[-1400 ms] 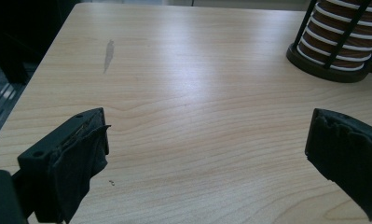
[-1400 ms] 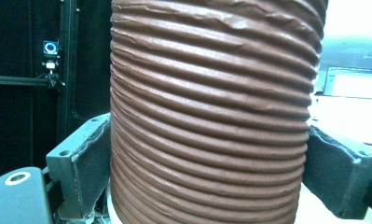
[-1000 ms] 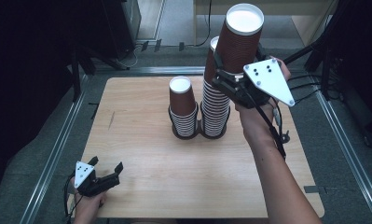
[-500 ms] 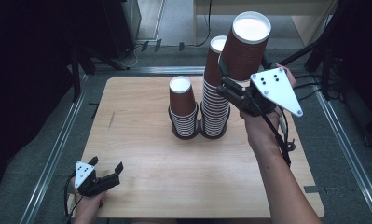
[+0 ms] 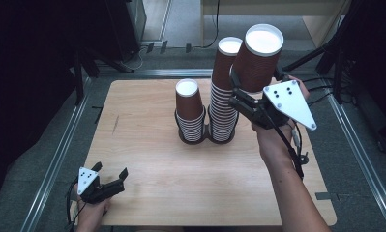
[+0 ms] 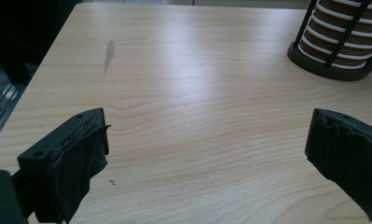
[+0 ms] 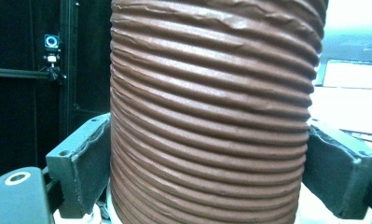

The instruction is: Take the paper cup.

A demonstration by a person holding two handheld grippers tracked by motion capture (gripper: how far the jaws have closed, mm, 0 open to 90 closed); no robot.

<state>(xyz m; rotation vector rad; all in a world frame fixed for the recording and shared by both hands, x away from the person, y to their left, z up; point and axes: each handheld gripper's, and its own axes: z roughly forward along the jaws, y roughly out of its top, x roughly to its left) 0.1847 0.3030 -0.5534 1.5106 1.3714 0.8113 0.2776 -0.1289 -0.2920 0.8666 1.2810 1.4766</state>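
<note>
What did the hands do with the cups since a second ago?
The right gripper, shut on a brown cup, carried it a little to the right, away from the tall stack. The left gripper stayed open near the table's front edge, and the short stack did not move.

Setting: lab or test bench, not home.
- Plain wooden table [image 5: 152, 145], bare top, set between metal rails [image 5: 55, 159] on grey floor [image 5: 364, 159].
- Dark equipment racks and stands [image 5: 127, 24] behind table; cables [image 5: 147, 48] trailing across floor.
- Small camera on stand [image 7: 51, 43] against black backdrop in right gripper view.
- Bright monitor [image 7: 347, 102] beyond, same view.
- Person works with handheld grippers carrying grey marker plates [image 5: 289, 102] and trailing cable.
- Paper cups stacked in black wire holders [image 5: 207, 137].
</note>
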